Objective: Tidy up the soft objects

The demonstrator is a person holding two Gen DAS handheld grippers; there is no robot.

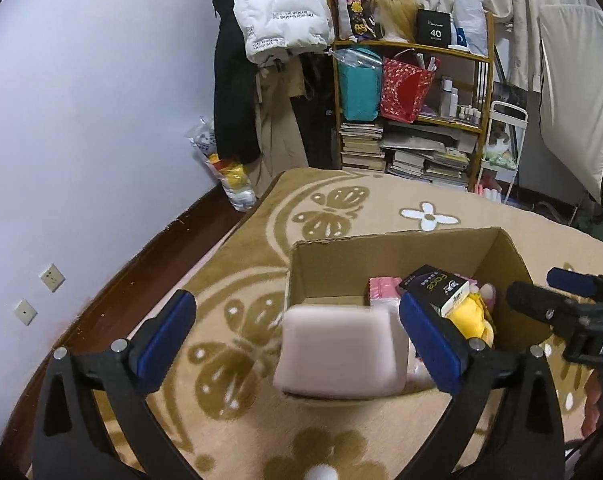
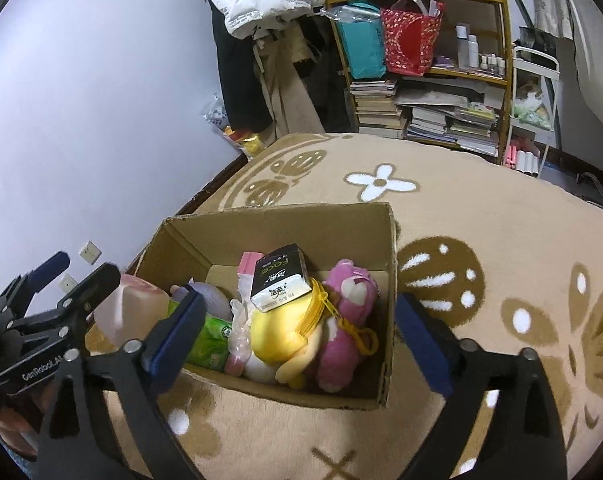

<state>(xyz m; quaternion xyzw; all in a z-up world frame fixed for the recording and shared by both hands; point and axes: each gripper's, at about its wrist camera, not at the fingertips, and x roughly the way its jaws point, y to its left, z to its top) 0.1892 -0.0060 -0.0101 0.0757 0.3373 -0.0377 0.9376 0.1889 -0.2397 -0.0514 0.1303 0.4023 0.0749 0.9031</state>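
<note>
A cardboard box (image 1: 381, 248) stands on the patterned bed cover; it also shows in the right wrist view (image 2: 285, 220). In it lie a yellow plush (image 2: 281, 332), a pink plush (image 2: 349, 312), a black tissue pack (image 2: 281, 284), a green pack (image 2: 211, 338) and a purple ball (image 2: 213, 296). A pink sponge block (image 1: 341, 354), blurred, is in the air between my left gripper's (image 1: 301, 332) open fingers, over the box's near left corner, touching neither pad. It appears in the right wrist view (image 2: 129, 312) too. My right gripper (image 2: 297, 332) is open and empty over the box.
A wooden shelf (image 1: 413, 48) with bags, books and bottles stands behind the bed. Jackets (image 1: 281, 12) hang left of it. The white wall (image 1: 81, 120) and dark bed edge (image 1: 141, 264) run along the left. The right gripper (image 1: 573, 308) shows at the right of the left view.
</note>
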